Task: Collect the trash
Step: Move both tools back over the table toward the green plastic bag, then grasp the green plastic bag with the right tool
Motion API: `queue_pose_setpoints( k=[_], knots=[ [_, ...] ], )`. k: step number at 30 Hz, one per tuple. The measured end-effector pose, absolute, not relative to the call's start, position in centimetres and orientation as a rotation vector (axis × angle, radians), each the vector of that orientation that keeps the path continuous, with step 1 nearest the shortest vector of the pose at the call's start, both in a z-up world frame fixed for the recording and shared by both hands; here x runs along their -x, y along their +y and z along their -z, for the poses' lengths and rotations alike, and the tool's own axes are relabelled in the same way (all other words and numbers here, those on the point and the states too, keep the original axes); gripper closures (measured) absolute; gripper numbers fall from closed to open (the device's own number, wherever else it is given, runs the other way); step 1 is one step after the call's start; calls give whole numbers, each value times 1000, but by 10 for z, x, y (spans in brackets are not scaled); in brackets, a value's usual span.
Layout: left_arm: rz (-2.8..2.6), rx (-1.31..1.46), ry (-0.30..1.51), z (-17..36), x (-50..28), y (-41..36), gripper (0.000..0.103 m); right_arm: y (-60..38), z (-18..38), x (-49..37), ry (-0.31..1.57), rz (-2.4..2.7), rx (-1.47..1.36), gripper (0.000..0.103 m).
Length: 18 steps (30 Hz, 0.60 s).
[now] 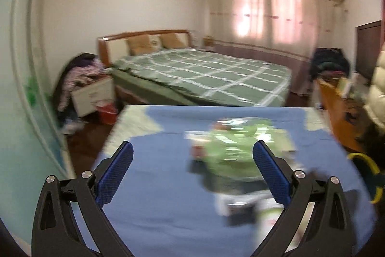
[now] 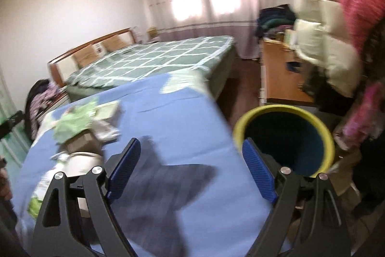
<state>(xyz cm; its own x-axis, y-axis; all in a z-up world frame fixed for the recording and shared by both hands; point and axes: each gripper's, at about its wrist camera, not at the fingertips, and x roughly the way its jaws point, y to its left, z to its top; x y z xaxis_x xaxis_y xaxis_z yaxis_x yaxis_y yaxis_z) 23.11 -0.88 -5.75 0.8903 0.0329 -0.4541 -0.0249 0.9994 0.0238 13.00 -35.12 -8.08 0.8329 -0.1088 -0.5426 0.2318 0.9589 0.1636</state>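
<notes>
A pile of trash, green crumpled wrappers (image 1: 235, 148) with cardboard and paper bits, lies on the blue-covered table (image 1: 168, 196). My left gripper (image 1: 192, 170) is open and empty, just before the pile; its right finger overlaps the pile's right side. In the right wrist view the same trash pile (image 2: 81, 122) lies at the table's left. My right gripper (image 2: 191, 168) is open and empty above the blue cloth (image 2: 173, 117). A yellow-rimmed dark bin (image 2: 286, 136) stands off the table's right edge, behind the right finger; it also shows in the left wrist view (image 1: 368, 175).
A bed with a green checked cover (image 1: 204, 74) stands beyond the table. A red basin (image 1: 107, 112) and a pile of clothes (image 1: 79, 74) are at the left. A wooden desk (image 2: 281, 74) with clutter stands at the right. A person in a cream jacket (image 2: 324, 57) is at the right.
</notes>
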Motion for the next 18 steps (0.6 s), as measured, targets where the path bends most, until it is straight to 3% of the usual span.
queue_pose_setpoints(
  k=[9, 18],
  knots=[
    [-146, 127, 501, 85, -239, 70, 5, -274, 75, -171, 607, -21, -137, 21],
    [-301, 124, 472, 85, -233, 85, 5, -236, 53, -237, 694, -170, -82, 21]
  ],
)
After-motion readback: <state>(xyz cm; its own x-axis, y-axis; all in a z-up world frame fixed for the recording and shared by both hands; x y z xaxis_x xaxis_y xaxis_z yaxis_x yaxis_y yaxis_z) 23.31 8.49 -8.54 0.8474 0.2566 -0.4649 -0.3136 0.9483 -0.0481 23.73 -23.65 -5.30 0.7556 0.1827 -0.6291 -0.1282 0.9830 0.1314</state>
